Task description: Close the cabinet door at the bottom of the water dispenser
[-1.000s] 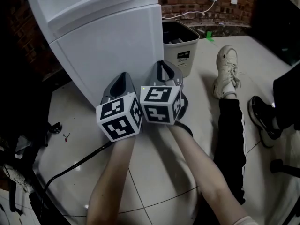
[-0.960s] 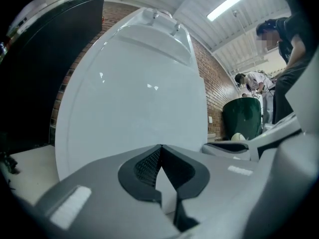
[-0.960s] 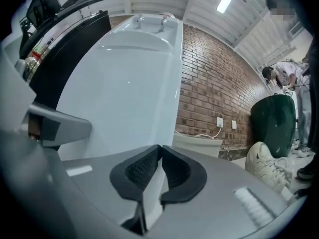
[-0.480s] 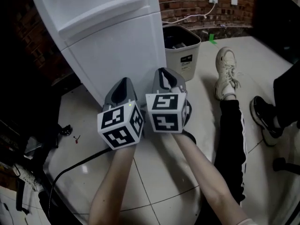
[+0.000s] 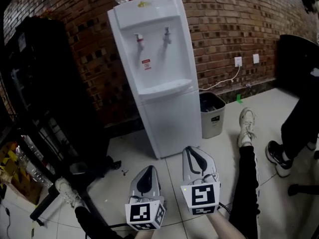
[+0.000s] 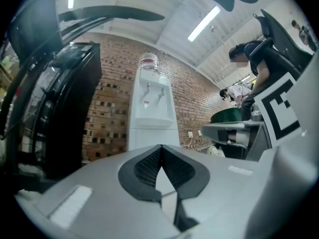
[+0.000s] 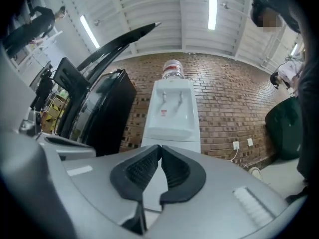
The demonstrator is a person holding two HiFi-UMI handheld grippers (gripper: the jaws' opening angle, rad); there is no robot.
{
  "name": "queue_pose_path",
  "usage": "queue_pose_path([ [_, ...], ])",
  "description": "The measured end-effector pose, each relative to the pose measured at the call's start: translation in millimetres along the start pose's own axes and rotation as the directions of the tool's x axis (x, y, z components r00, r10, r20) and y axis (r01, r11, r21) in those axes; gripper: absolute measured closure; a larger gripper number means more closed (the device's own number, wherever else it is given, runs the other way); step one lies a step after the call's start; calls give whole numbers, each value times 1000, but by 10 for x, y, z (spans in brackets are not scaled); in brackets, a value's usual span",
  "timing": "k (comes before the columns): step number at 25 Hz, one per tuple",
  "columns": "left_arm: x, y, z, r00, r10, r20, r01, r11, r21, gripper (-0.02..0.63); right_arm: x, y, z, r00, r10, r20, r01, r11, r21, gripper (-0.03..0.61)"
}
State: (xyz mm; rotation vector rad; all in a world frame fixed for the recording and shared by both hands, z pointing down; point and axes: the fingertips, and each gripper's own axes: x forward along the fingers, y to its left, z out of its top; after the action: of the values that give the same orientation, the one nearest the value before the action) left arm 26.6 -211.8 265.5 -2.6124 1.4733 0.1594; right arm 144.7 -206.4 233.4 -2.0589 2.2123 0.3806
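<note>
The white water dispenser (image 5: 159, 73) stands against the brick wall, with a bottle on top. Its bottom cabinet door (image 5: 172, 121) lies flush with the body, shut. Both grippers are well back from it over the floor tiles, side by side, pointing toward it. My left gripper (image 5: 148, 169) is shut with nothing between its pads. My right gripper (image 5: 192, 150) is also shut and empty. The dispenser (image 6: 149, 108) rises beyond the closed left gripper (image 6: 160, 146) in the left gripper view. In the right gripper view, the dispenser (image 7: 172, 111) stands straight ahead of the closed right gripper (image 7: 160, 146).
A grey waste bin (image 5: 212, 114) stands right of the dispenser, below a wall socket (image 5: 238, 61). A black cabinet (image 5: 45, 83) fills the left. A leg with a white shoe (image 5: 246, 128) stretches along the right; another person's black shoe (image 5: 276, 158) is farther right.
Both grippers have pulled back from the dispenser's lower door and risen. The head view has lifted, so the whole dispenser now shows instead of only its bottom part.
</note>
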Motion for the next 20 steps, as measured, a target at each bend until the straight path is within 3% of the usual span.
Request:
queue_pose_path([
  [3,-374,121,-340,997,71,-35,-70,997,12,598,-275,232,-156,999,39,-22,-39,999,27,566],
  [7,-520,283,-661,990,125,-65,-128,990,-53,598,-463,298,-551,994,43,-101,-30,992,124,566],
  [14,-427,365,-540,992,125,-28,-126,990,-57,598,-457,308,-578,993,52,-103,-41,993,106,566],
  [20,-393,372,-546,992,121,-46,-123,991,-58,598,-429,344,-601,992,59,-113,-46,993,113,568],
])
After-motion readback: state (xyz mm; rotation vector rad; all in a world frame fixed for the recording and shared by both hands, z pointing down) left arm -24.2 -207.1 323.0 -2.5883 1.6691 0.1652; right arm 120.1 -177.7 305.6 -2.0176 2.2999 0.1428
